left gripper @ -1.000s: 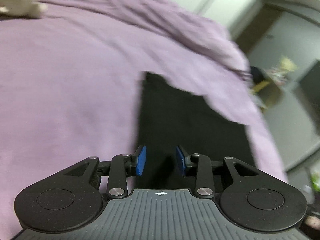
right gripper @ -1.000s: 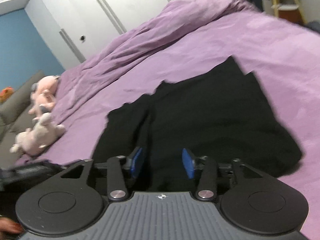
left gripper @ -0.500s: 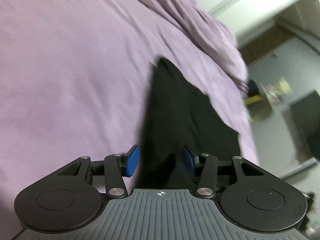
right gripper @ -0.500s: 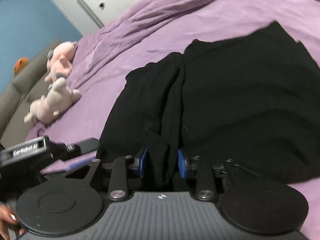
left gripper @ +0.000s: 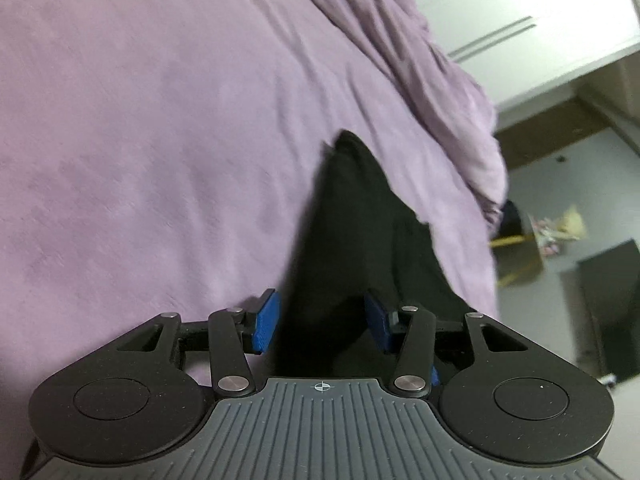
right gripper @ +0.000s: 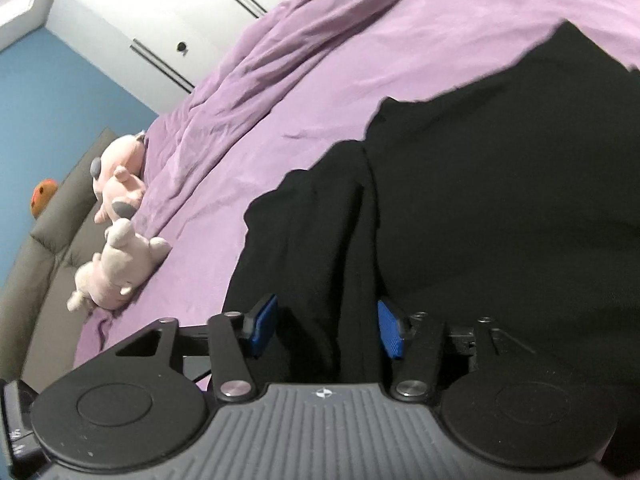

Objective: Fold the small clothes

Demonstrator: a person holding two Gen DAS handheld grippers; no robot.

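A black garment [right gripper: 500, 180] lies spread on the purple bedspread [right gripper: 320, 80], with a bunched fold along its left side [right gripper: 320, 240]. My right gripper [right gripper: 326, 326] is low over that fold. Its jaws are opening, the fold runs between the blue pads [right gripper: 262, 324], and they do not press on it. In the left wrist view the same garment [left gripper: 360, 220] shows as a narrow dark strip tapering away from me. My left gripper [left gripper: 320, 324] straddles its near edge with jaws open. Black cloth lies between the pads [left gripper: 266, 322], which stand just off it.
Two pale plush toys [right gripper: 120, 264] [right gripper: 120, 176] lie at the bed's left edge against a grey padded headboard [right gripper: 52, 248]. A crumpled purple duvet [left gripper: 420, 80] is heaped at the far side. Past the bed's right edge are the floor, a dark cabinet [left gripper: 608, 304] and white wardrobe doors [right gripper: 160, 12].
The left gripper rolled, sank toward the garment's edge and widened its jaws. The right gripper slid left onto the bunched fold, narrowed around it, then widened again.
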